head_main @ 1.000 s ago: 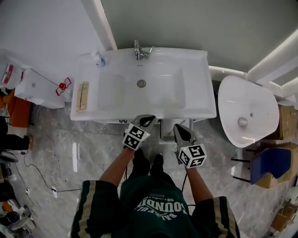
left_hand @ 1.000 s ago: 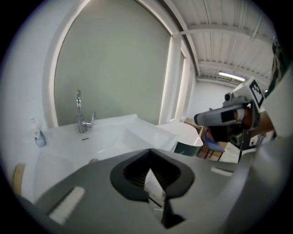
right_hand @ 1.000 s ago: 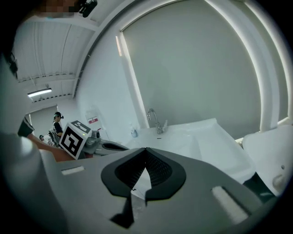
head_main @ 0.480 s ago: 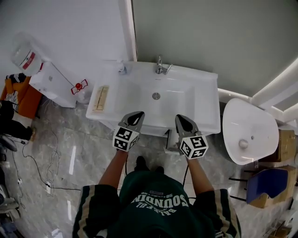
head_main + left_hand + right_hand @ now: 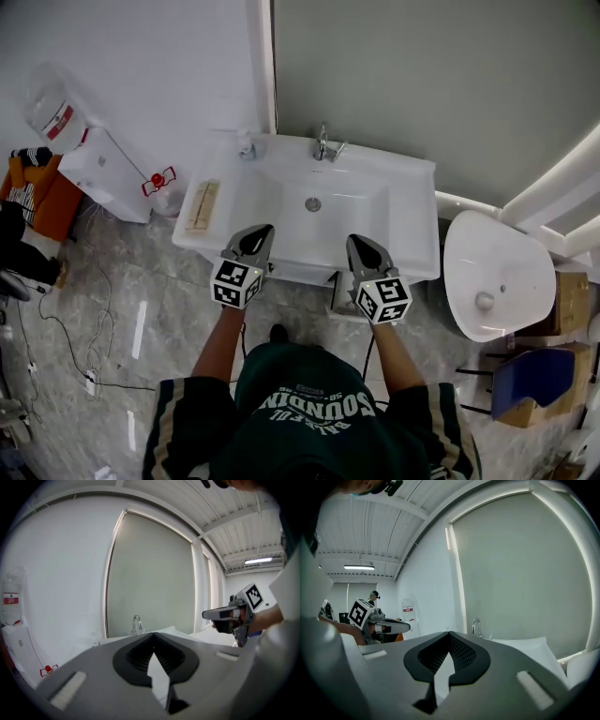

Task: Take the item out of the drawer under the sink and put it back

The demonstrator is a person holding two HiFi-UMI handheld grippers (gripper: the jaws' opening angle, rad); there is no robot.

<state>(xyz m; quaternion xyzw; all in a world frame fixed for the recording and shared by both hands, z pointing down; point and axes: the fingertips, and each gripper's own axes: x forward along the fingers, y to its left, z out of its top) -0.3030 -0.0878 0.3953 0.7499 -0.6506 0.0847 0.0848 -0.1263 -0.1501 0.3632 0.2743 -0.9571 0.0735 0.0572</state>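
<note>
Drawer front [image 5: 302, 273] shows only as a plain white strip under the near rim of the sink [image 5: 281, 192], at 12 o'clock from the person. Whether it is shut or ajar I cannot tell, and the item kept in it shows in no view.

Counted:
- One sink.
- One chrome tap [image 5: 322, 145] at the sink's 12 o'clock edge.
- One small bottle [image 5: 246, 145] at the tap's 9 o'clock.
- One slatted wooden tray [image 5: 202, 204] on the sink's ledge at 9 o'clock.
- Two claws.

The left claw [image 5: 259, 230] and the right claw [image 5: 360, 241] hang side by side over the sink's near rim, at 11 and 1 o'clock from the person. Both point toward 12. In its own view the left claw [image 5: 153, 639] has its jaws pressed together with nothing between them. The right claw [image 5: 449, 639] is likewise closed and empty.

The floor [image 5: 178, 309] is glossy grey marble tile, with cables [image 5: 66, 342] trailing at 8 o'clock. A white wall stands behind the sink's left part and a grey-green panel [image 5: 422, 84] behind the rest. One water dispenser [image 5: 98, 173] stands at 10 o'clock, one white oval fixture [image 5: 492, 272] at 3 o'clock, and one blue chair [image 5: 530, 375] at 4 o'clock.
</note>
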